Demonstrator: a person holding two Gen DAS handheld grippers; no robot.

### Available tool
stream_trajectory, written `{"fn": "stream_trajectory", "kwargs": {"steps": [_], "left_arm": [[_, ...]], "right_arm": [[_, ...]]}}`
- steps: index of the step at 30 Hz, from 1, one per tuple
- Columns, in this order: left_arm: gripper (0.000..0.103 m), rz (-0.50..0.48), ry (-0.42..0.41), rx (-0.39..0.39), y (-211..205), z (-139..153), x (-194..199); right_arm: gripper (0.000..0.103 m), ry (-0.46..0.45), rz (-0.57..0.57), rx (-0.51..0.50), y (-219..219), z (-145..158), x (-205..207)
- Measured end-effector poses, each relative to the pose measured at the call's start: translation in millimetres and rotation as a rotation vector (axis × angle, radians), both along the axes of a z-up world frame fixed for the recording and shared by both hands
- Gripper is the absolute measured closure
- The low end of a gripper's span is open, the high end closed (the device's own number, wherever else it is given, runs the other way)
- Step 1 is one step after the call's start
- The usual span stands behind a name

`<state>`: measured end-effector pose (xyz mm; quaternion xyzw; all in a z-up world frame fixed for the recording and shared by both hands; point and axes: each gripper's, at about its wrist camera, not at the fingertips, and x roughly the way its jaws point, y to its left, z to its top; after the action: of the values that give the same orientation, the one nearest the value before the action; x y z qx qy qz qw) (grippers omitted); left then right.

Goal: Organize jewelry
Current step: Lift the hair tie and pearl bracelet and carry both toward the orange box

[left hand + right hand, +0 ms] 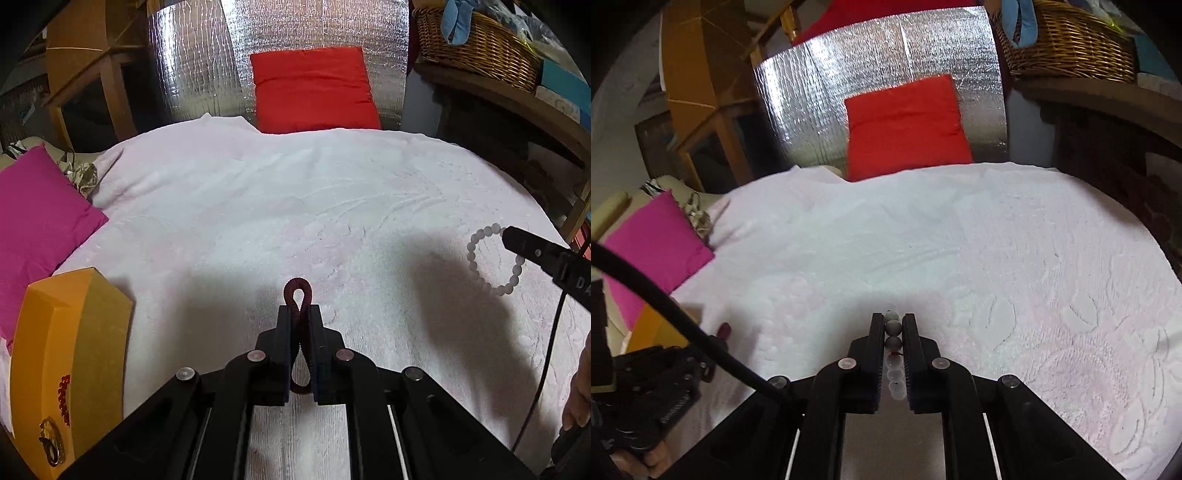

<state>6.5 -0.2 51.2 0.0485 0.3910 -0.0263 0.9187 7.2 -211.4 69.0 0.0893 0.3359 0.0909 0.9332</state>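
Note:
My left gripper (298,314) is shut on a dark maroon cord bracelet (297,293), pinched into a figure-eight loop above the white bedspread (258,206). My right gripper (893,321) is shut on a white beaded bracelet (894,369), its beads lined up between the jaws; it also shows in the left wrist view (484,251), hanging as a ring from the right gripper's tip (517,240). An orange jewelry box (70,354) lies at the left, holding a red beaded piece (63,398) and a gold piece (51,443). The left gripper shows at the lower left of the right wrist view (716,347).
A magenta cushion (40,225) lies at the left bed edge and a red cushion (314,88) at the far end against silver foil. A wicker basket (476,44) sits on a wooden shelf at right. A wooden frame (96,66) stands at far left.

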Motion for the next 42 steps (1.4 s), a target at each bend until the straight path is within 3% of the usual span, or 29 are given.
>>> {"fn": "stream_trajectory", "kwargs": {"steps": [9,42], "left_arm": [[0.094,0.008,-0.024,0.000,-0.1,8.3,-10.9],[0.094,0.107,-0.124,-0.058,53.4,50.3,-55.3]], "right_arm": [[0.093,-0.035,0.011,0.063,0.8,17.1,-11.8],[0.093,-0.117,0.147,0.020,62.3,45.9,-50.6]]}}
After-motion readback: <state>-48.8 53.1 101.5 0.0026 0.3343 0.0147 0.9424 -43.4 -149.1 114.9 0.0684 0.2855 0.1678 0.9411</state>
